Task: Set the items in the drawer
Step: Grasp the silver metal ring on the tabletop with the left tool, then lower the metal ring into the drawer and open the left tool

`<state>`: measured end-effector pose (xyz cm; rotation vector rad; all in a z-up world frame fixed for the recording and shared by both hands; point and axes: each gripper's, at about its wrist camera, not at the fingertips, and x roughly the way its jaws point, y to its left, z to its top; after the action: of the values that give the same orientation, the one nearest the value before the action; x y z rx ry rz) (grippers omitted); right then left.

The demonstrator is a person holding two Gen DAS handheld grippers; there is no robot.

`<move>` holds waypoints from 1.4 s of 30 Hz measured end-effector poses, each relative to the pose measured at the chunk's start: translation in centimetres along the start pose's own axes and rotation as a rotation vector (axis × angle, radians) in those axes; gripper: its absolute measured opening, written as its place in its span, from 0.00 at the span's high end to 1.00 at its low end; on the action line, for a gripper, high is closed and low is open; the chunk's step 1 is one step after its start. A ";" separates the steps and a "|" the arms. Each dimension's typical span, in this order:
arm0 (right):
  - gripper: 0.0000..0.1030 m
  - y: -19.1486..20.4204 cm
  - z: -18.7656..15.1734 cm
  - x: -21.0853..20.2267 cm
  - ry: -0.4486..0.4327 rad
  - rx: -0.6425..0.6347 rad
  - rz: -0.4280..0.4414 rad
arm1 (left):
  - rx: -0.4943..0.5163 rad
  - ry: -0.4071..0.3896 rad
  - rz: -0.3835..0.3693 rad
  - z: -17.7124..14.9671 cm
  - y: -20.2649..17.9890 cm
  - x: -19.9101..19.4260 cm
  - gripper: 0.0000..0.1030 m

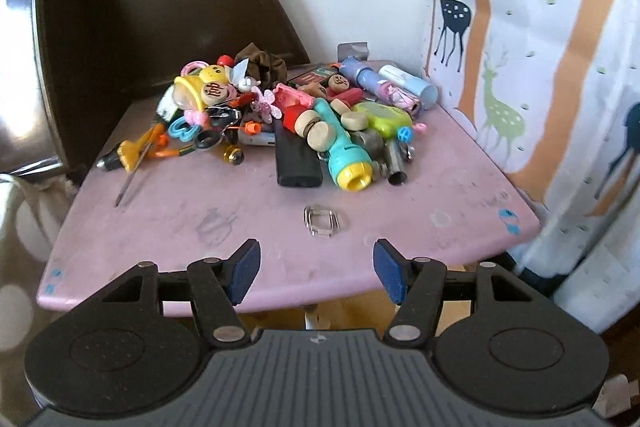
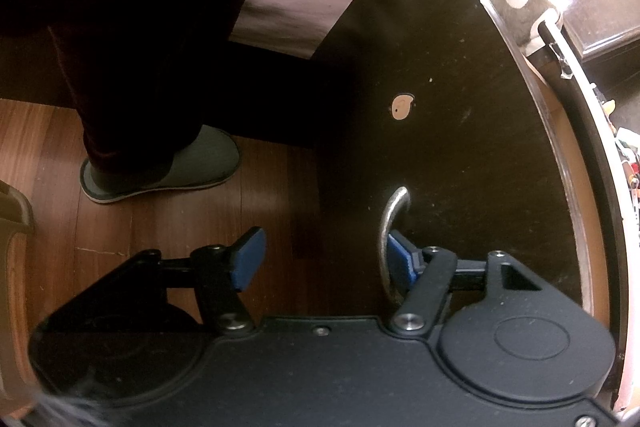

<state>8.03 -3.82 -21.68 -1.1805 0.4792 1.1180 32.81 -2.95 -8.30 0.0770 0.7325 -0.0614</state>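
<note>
Pink table (image 1: 248, 211), toy pile (image 1: 288, 115), right tool (image 2: 322, 259) seemingly hooking drawer handle (image 2: 390, 223)

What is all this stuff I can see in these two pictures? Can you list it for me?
Table: one, pink, below the left gripper.
Toy pile: one heap, many colours, at the table's far side.
Flashlight: one, teal and yellow, front of the pile.
Black case: one, left of the flashlight.
Screwdriver: one, yellow and black, at the pile's left edge.
Metal clip: one, silver, alone near the front.
Curtain: one, deer pattern, right.
Drawer front: one, dark.
Handle: one, silver.
Slipper: one, grey, on the wood floor.
Left gripper: open.
Right gripper: open, one finger behind the handle.
</note>
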 end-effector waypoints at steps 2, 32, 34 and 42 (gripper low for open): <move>0.35 0.0 0.0 0.0 -0.001 -0.001 0.000 | -0.005 0.001 -0.005 0.2 0.2 1.3 0.40; 0.34 0.1 0.5 -0.1 0.004 0.008 -0.010 | -0.019 0.018 -0.006 -0.3 0.8 3.1 0.99; 0.34 0.1 0.5 -0.1 0.004 0.008 -0.010 | -0.024 0.011 -0.009 -0.5 0.9 2.4 0.99; 0.34 0.0 0.4 -0.1 0.003 0.005 -0.007 | -0.072 -0.025 -0.030 -1.2 1.8 -1.0 0.99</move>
<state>7.89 -3.45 -21.50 -1.1784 0.4796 1.1082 31.36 -1.00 -8.44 -0.0030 0.7106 -0.0643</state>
